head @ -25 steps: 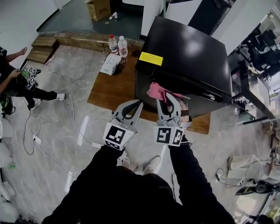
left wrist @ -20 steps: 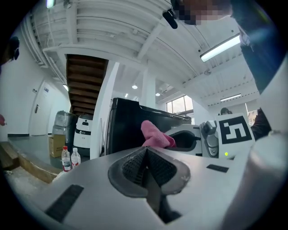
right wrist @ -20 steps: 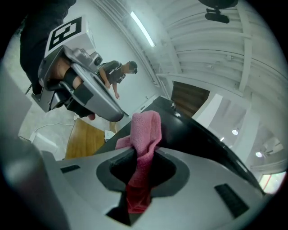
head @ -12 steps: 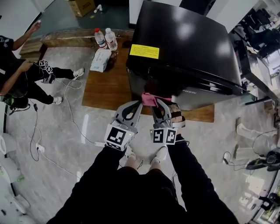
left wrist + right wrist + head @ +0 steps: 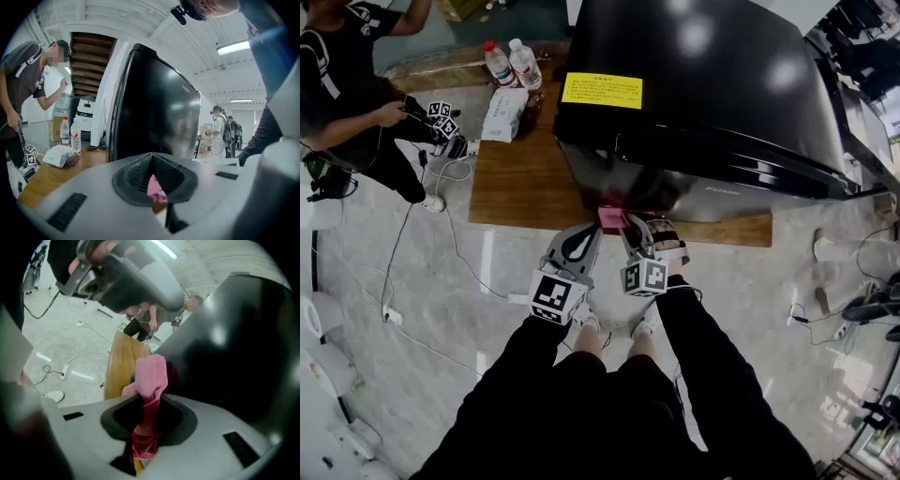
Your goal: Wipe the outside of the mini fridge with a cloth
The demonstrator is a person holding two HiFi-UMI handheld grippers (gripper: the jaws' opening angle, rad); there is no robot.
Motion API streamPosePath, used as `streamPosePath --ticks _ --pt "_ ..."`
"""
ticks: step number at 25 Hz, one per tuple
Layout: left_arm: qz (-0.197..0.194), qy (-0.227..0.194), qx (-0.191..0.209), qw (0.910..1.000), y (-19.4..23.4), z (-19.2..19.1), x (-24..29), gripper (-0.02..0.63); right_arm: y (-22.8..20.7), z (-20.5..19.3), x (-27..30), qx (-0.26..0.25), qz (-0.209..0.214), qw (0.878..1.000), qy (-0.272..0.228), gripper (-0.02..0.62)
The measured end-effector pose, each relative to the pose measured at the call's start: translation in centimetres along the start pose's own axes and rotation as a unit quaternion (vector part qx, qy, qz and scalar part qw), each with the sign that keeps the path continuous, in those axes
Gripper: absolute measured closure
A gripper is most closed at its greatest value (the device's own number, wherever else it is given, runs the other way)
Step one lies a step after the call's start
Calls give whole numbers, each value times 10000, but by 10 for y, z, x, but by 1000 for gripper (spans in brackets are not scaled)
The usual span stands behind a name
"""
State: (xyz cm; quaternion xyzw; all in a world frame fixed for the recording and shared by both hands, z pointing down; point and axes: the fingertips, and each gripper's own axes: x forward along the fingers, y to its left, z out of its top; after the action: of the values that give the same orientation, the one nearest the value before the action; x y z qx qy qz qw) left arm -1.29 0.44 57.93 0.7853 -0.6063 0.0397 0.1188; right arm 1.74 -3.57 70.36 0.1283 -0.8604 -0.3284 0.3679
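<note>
The black mini fridge (image 5: 703, 84) stands on a low wooden platform (image 5: 520, 178), with a yellow label (image 5: 602, 91) on its top. My right gripper (image 5: 630, 226) is shut on a pink cloth (image 5: 612, 217), which presses against the fridge's front near its bottom left corner. In the right gripper view the cloth (image 5: 151, 376) sticks up from the right gripper (image 5: 149, 401) against the glossy black fridge (image 5: 234, 343). My left gripper (image 5: 585, 229) is just left of it, shut and holding nothing. In the left gripper view, the left gripper (image 5: 152, 157) faces the fridge (image 5: 154, 112).
Two water bottles (image 5: 511, 64) and a white tissue pack (image 5: 502, 114) sit at the platform's far left end. A person (image 5: 347, 84) stands at the left with marker cubes in hand. Cables (image 5: 403, 272) trail over the marble floor. More clutter lies at the right.
My right gripper has carried the pink cloth down the fridge front, from near the top edge to the bottom. The left gripper followed beside it. The person at the left has come closer.
</note>
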Motion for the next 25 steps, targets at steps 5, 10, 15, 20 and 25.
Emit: streamPosePath --ticks 5,10,15,20,25 --pt "-42 73 -68 9999 3 -10 -6 603 41 -45 30 135 521 9965 644 508" --pt "5 52 -103 9999 18 4 -33 603 42 -17 12 583 680 9941 610 503" --pt "223 -168 -189 9994 52 41 -78 603 3 86 -37 1648 447 9849 -286 503" --pt "417 -387 203 9982 80 88 -133 603 -45 200 -77 3495 429 9256 -1387 502" --pt "833 -764 135 9935 112 146 -186 603 -83 295 -93 4148 460 8809 -2233 500"
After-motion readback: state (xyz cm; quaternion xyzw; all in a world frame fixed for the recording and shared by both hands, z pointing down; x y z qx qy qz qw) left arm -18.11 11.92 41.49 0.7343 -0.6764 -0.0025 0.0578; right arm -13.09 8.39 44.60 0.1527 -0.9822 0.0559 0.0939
